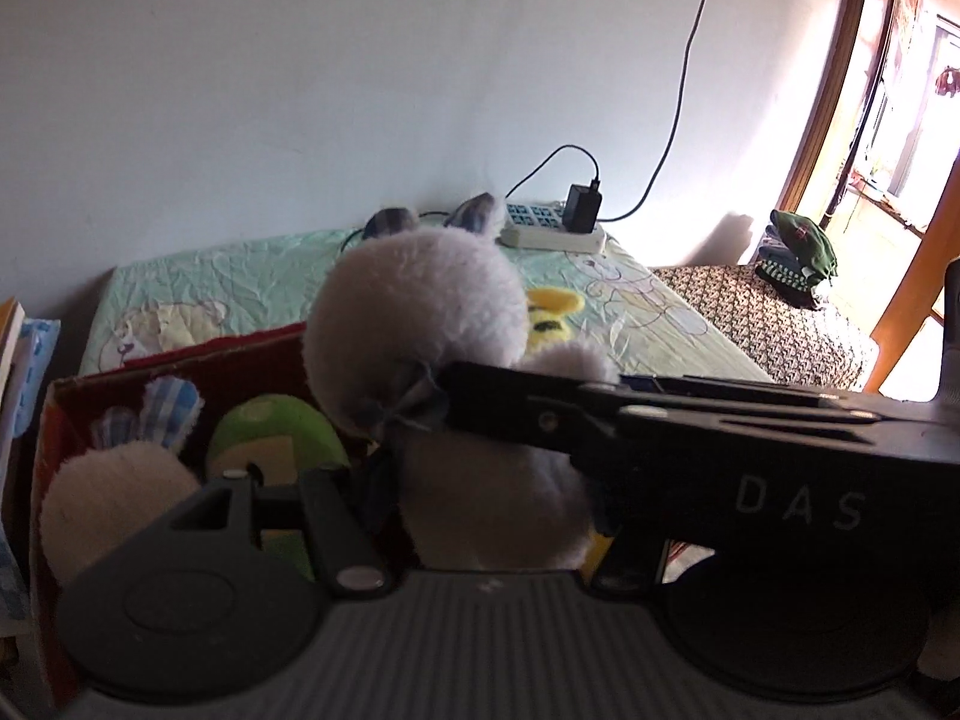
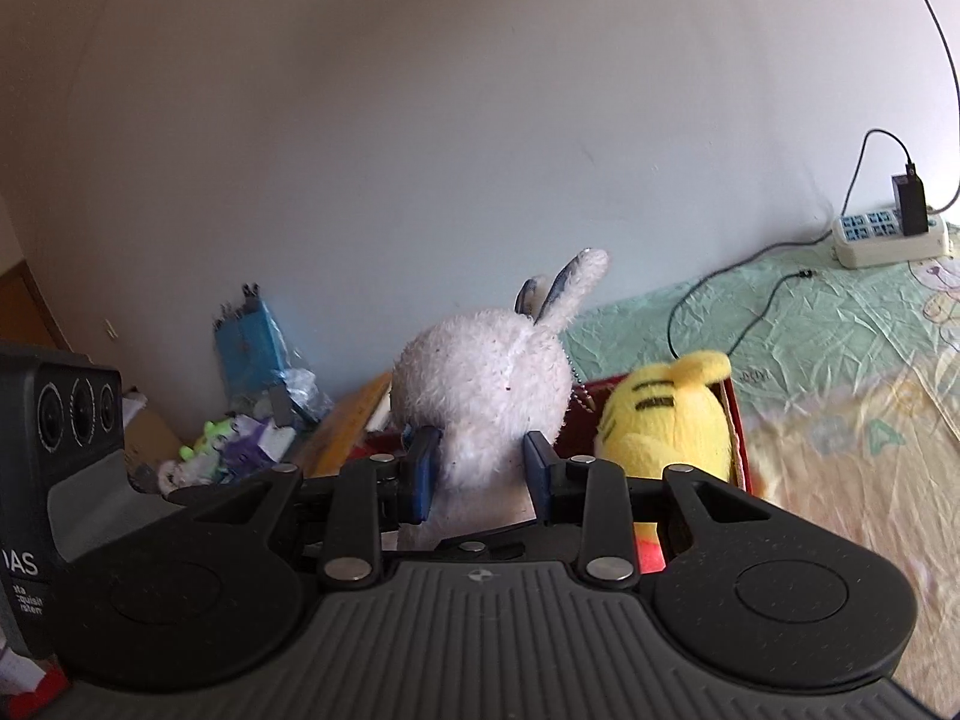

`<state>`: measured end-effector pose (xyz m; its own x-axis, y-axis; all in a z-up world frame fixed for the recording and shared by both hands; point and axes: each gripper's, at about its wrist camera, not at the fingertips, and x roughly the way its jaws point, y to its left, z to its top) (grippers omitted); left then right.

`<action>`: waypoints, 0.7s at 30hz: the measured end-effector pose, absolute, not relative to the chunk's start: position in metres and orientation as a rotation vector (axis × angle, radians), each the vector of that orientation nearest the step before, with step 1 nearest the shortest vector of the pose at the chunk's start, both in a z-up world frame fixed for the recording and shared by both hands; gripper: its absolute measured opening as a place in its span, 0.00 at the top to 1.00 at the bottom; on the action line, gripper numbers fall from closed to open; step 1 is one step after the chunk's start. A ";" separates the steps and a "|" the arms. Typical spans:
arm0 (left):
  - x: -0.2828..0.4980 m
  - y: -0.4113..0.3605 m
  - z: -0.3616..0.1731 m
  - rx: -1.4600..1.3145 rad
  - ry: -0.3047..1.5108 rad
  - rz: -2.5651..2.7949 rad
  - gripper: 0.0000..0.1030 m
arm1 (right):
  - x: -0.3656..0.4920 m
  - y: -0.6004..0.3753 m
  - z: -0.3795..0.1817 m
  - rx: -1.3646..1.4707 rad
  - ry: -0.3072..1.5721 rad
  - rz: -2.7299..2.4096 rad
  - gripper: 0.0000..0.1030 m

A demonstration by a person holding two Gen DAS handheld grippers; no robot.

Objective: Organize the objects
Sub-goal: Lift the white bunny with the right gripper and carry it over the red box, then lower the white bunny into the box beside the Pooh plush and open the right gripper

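White plush fills the right gripper (image 2: 480,471): its blue-padded jaws close on the rabbit (image 2: 480,402) just below the head, one pad on each side, the ears pointing up and away from the camera. In the left wrist view the same rabbit (image 1: 414,306) hangs over the box (image 1: 54,420), and the right gripper's black body reaches in from the right to pinch it at the neck. The left gripper (image 1: 480,540) sits low behind the rabbit; only part of its left linkage shows, the rest is hidden by plush and by the other gripper, so I cannot tell how its jaws stand.

Below and left of the rabbit, the red box holds a green toy (image 1: 270,438) and a second white plush (image 1: 108,504) with a checked ear, side by side. A yellow tiger (image 2: 666,420) with black stripes sits at the box's right end, against its red wall (image 2: 741,444).

The box rests on a bed with a pale green sheet (image 2: 810,330). Farther back on the sheet, near the wall, lies a power strip (image 2: 888,240) with a black charger (image 2: 909,204) plugged in and a cable running off it. Left of the box, a heap of small packets (image 2: 252,360) lies by the wall. Folded clothes (image 1: 798,258) sit on a patterned surface near the doorway.
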<state>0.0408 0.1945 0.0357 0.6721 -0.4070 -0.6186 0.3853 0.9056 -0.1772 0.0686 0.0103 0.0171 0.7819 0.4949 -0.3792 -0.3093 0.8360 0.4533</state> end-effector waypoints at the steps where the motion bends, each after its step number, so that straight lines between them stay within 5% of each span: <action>1: 0.042 0.195 0.031 -0.034 0.719 -0.453 0.41 | 0.071 0.011 0.014 0.378 0.522 0.438 0.68; 21: 0.050 0.202 -0.004 -0.004 0.824 -0.491 0.30 | 0.087 0.032 -0.014 0.370 0.756 0.371 0.69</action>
<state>0.0499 0.2023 -0.0036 0.5746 -0.4206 -0.7021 0.4175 0.8885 -0.1905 0.0872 0.0325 -0.0136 0.6701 0.4510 -0.5896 -0.1906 0.8721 0.4506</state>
